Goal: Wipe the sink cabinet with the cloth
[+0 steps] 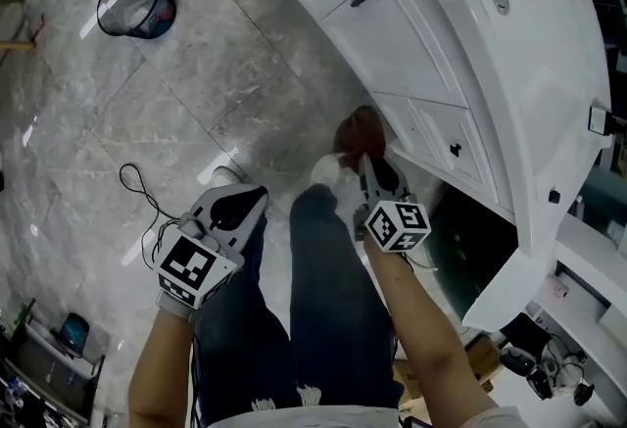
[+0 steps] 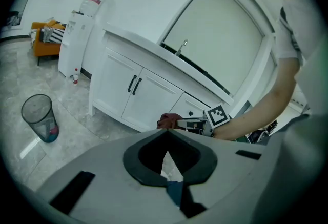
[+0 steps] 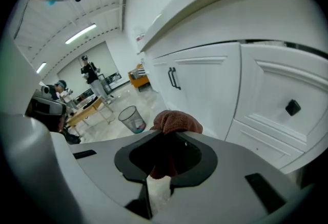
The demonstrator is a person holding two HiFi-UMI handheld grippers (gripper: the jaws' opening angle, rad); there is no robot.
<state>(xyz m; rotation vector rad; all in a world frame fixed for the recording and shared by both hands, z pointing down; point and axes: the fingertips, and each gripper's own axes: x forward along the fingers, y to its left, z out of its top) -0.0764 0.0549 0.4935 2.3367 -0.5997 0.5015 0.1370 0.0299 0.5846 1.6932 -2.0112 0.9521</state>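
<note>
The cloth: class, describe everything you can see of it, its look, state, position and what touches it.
The cloth is reddish-brown and looks like soft, napped towelling. It is bunched into a rounded wad and pinched between the jaws of the right gripper, bulging beyond their tips. It sits low in front of the white sink cabinet, close to a drawer front. Whether it touches the cabinet cannot be told.

Dim, fisheye-dark edges, perhaps slightly soft

Head view looks steeply down, sink cabinet [image 1: 392, 34] at two o'clock. Left gripper view faces it from afar, right gripper view from close. All share the wastebasket [image 1: 137, 3].
</note>
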